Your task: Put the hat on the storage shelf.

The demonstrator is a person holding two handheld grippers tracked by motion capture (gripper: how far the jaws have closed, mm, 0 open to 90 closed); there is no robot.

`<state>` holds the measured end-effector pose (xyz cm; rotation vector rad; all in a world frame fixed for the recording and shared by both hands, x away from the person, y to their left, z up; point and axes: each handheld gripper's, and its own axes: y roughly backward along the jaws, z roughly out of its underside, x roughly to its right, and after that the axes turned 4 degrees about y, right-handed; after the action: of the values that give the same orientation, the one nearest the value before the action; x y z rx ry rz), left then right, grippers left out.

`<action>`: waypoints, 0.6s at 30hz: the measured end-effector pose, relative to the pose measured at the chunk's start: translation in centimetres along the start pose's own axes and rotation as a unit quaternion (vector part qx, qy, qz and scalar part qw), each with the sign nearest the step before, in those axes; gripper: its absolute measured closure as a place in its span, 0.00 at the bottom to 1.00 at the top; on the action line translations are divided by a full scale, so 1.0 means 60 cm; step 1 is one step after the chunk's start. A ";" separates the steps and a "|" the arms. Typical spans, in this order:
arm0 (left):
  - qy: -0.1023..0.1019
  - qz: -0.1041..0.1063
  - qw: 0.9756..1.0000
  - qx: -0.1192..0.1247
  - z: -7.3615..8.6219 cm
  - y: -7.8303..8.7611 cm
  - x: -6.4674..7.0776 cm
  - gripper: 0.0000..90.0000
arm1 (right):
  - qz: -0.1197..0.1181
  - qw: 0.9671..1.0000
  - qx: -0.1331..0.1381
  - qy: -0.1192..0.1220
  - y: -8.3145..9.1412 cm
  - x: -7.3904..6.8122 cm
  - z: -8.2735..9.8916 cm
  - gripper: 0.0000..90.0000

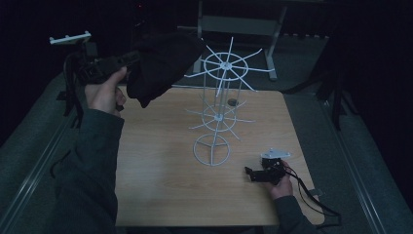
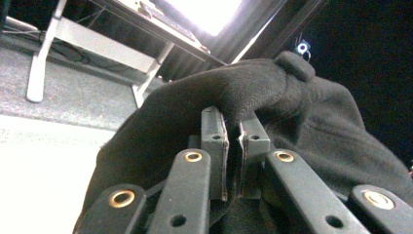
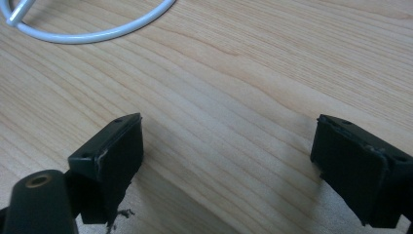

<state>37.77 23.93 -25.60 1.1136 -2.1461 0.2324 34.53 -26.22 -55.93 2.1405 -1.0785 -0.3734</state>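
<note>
While the left gripper (image 1: pixel 127 59) holds a black knit cap (image 1: pixel 163 63) pinched by a fold between its pressed-together jaws, aloft beside the top spokes of the white wire rack (image 1: pixel 221 100), no cap yet hangs there. The right gripper (image 1: pixel 253 174) rests on the wooden table (image 1: pixel 160 185), jaws spread and empty. Hanging likely remains.

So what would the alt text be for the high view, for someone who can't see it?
A person's left gripper holds a black cap up beside a white wire rack standing on a wooden table. The right gripper rests low on the table near the rack's ring base, holding nothing. The surrounding room is dark.
</note>
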 end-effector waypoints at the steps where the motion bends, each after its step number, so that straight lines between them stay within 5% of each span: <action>1: -0.002 0.000 1.000 -0.002 0.002 0.000 -0.001 0.95 | 0.000 1.000 0.000 0.000 0.000 0.000 0.000 0.13; 18: -0.008 0.020 0.999 -0.041 0.051 -0.017 -0.018 0.95 | 0.000 1.000 0.000 0.000 0.000 0.000 0.000 0.13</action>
<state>37.43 22.63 -28.70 1.0304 -2.1738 0.1530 34.53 -26.22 -55.93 2.1404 -1.0789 -0.3731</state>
